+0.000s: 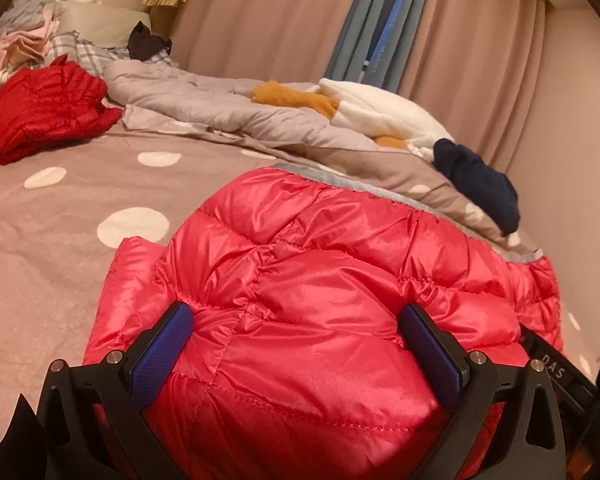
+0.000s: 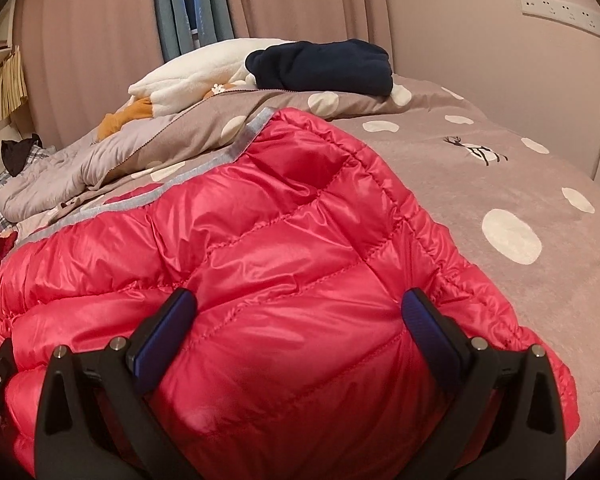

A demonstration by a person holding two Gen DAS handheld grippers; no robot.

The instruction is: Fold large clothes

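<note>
Room: bedroom with pink curtains (image 1: 284,20) behind a bed (image 1: 60,240) under a taupe cover with white dots.
Task item: pink down jacket (image 1: 320,300) lies on the bed, filling the space between and ahead of both sets of tongs, its grey-trimmed edge (image 2: 148,200) on the far side.
Left tongs (image 1: 296,344): spread wide, blue pads astride a puffed mound of the jacket; nothing pinched.
Right tongs (image 2: 300,332): equally wide, set over the jacket's near part, gripping nothing.
Step in hand: likely pressing or settling a fold already made, since the jacket looks doubled and bulky.
Next move: probably needs a firm pinch on an edge, as the slick, airy fabric could spring back.
Beyond the tongs: red jacket (image 1: 48,112) far left, navy garment (image 2: 320,66) and white fleece (image 2: 188,76) farther back.
Containers: none visible.
</note>
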